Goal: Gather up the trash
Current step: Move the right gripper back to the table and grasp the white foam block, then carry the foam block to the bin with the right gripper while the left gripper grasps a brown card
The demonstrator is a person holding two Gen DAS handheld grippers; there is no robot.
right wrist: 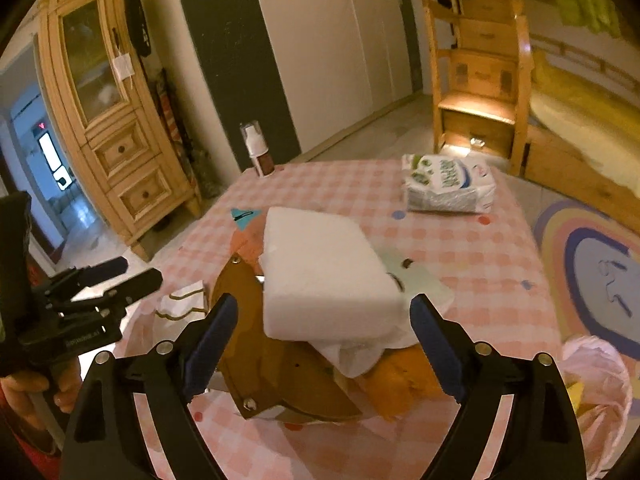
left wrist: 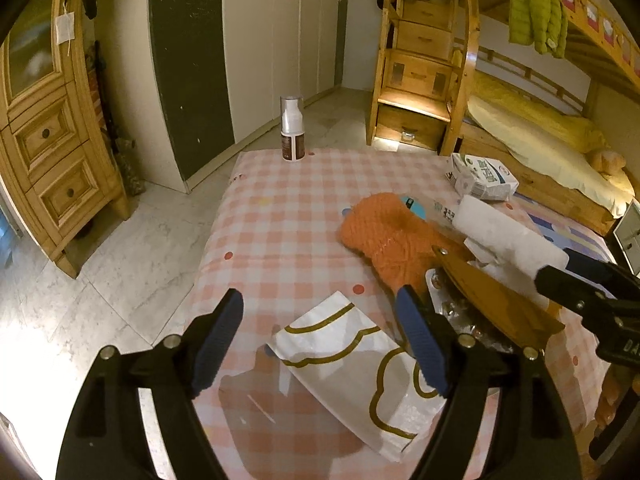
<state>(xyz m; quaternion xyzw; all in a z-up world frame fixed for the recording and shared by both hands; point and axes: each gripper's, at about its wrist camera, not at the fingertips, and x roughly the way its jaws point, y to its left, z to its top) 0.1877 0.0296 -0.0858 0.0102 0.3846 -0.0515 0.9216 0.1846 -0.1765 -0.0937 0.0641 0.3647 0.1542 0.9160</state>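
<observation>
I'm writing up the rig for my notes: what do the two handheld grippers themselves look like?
Both match. The left gripper and right gripper have black angular plastic arms with silver bolt heads, ending in blue ribbed finger pads. Seen side-on, the right gripper's body carries faint white lettering. No cables show. A bare hand grips the left one's handle.

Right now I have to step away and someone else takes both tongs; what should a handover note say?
Left tongs: open, empty, over the white paper bag with gold lines.
Right tongs: open, empty, either side of the white foam block, which rests on the brown cardboard piece and crumpled white tissue.
Also on the pink checked tablecloth: orange knitted item, white tissue pack, pump bottle with clear cap.
Pink plastic bag at the table's right edge.
Nothing held; all pickups remain.
</observation>
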